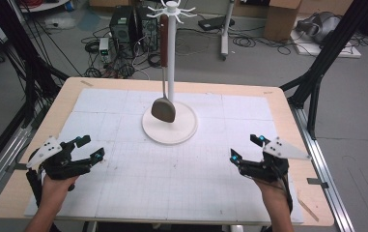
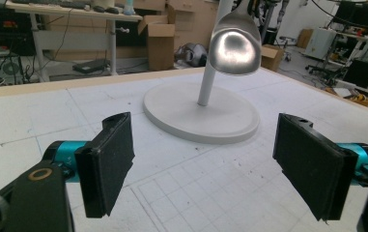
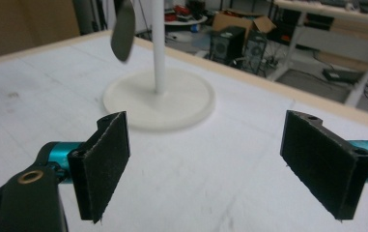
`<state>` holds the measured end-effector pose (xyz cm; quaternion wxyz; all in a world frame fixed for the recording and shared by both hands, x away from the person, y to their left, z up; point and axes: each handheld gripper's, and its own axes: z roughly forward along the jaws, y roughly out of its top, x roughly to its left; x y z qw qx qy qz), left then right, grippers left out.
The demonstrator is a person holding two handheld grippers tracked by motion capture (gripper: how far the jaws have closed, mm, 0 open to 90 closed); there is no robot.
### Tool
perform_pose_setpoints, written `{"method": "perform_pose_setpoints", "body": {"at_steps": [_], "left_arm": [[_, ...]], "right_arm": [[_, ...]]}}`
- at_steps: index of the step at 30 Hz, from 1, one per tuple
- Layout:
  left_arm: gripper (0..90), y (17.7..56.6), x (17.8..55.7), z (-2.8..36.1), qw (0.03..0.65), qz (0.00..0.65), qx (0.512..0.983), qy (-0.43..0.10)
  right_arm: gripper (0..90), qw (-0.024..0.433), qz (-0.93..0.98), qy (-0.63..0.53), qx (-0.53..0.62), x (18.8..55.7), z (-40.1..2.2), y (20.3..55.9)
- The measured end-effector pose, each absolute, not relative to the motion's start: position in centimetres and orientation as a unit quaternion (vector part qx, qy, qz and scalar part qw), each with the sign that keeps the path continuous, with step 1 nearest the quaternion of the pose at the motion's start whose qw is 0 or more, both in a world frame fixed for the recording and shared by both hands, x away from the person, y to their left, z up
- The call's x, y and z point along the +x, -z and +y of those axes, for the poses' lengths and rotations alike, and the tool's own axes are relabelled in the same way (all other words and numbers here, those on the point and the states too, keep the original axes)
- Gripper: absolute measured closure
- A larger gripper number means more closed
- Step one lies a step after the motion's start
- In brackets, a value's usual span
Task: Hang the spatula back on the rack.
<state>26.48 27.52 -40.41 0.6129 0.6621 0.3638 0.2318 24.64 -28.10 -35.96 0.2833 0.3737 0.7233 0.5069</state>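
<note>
A white hook stand [image 1: 171, 58] rises from a round white base [image 1: 169, 129] at the table's middle back. A metal spatula with a brown handle [image 1: 164, 72] hangs from one hook, its blade just above the base. The same blade [image 2: 234, 46] and base [image 2: 201, 113] lie ahead in the left gripper view, and the blade [image 3: 122, 31] and base [image 3: 160, 99] in the right gripper view. My left gripper [image 1: 91, 148] rests open near the front left. My right gripper [image 1: 246, 148] is open at the front right. Both hold nothing.
A white gridded mat [image 1: 172, 164] covers the wooden table [image 1: 65, 96]. Beyond the far edge are computer towers [image 1: 131, 21], cables, cardboard boxes [image 1: 283, 17] and black frame legs [image 1: 317, 82] on the floor.
</note>
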Motion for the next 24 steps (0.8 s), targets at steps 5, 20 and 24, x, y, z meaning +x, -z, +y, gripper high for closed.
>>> {"method": "perform_pose_setpoints", "body": {"at_steps": [5, 20, 24], "left_arm": [[22.8, 40.5, 26.4, 27.4, 0.612, 0.362, 0.663, -0.233], [22.9, 41.1, 25.7, 27.2, 0.610, 0.355, 0.669, -0.233], [22.9, 41.1, 25.6, 27.2, 0.609, 0.354, 0.670, -0.233]], "right_arm": [[16.8, 0.289, 0.716, -0.494, 0.401, 22.6, -29.7, 38.1], [16.9, 0.298, 0.696, -0.488, 0.435, 20.1, -31.7, 39.2], [16.9, 0.301, 0.701, -0.481, 0.433, 20.2, -31.4, 39.3]]}}
